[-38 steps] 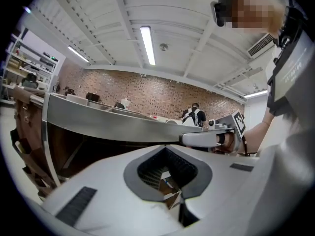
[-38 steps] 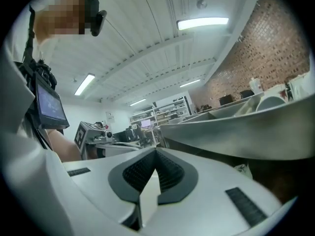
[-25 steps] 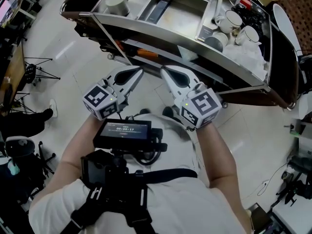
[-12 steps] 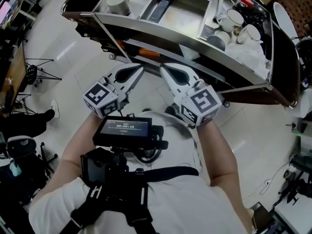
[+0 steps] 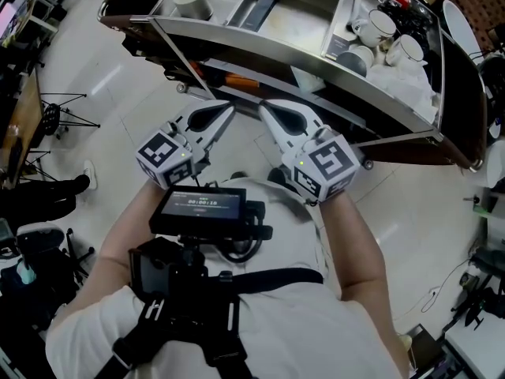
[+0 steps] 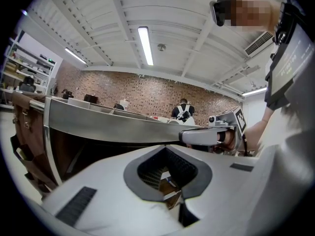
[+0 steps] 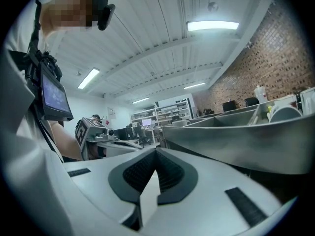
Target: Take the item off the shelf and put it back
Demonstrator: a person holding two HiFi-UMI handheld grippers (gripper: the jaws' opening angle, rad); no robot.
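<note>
Item: cannot be singled out; white cups [image 5: 377, 28] stand in the shelf's compartments at upper right, seen in the head view only.
Shelf [image 5: 260, 58]: metal, across the upper frame; the gripper views show only its outer wall [image 7: 236, 136].
Left gripper [image 5: 227, 110]: fingers together, nothing between them [image 6: 179, 200].
Right gripper [image 5: 264, 107]: fingers together, empty [image 7: 147, 191], just beside the left one.

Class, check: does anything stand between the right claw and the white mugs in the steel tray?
Yes. The tray's steel front wall lies between the shut right claw and the white mugs, which sit behind it, inside.
</note>
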